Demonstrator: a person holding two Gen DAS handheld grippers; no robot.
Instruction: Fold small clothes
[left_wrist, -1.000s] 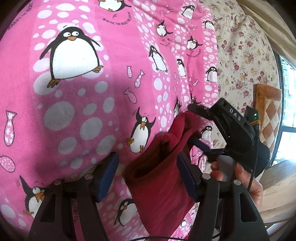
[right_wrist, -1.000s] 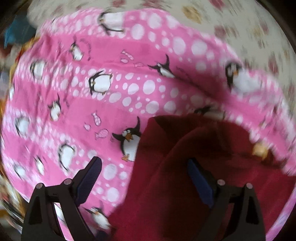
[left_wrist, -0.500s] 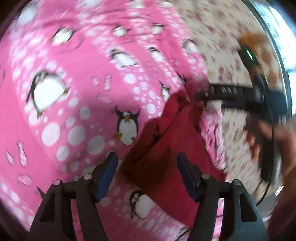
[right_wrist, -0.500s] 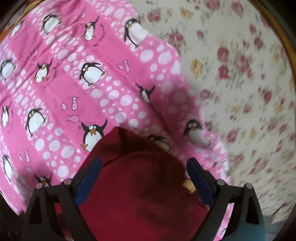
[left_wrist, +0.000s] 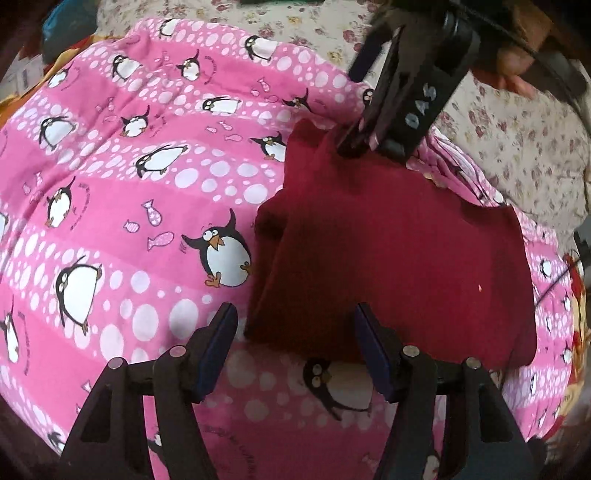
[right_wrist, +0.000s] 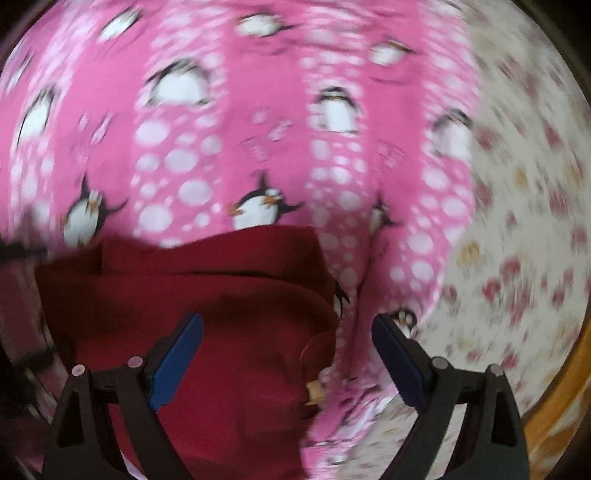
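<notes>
Flattened since earlier, red garment (left_wrist: 388, 251) lies folded on penguin blanket (left_wrist: 110, 184); left gripper (left_wrist: 295, 343) spread; right gripper (right_wrist: 288, 350) spread, empty.

A pink penguin blanket (left_wrist: 147, 206) lies over a floral sheet (left_wrist: 524, 147).

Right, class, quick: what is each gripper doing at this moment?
Left gripper: open, holding nothing, over the near edge of the red garment.
Right gripper: open in its own view, holding nothing.
</notes>
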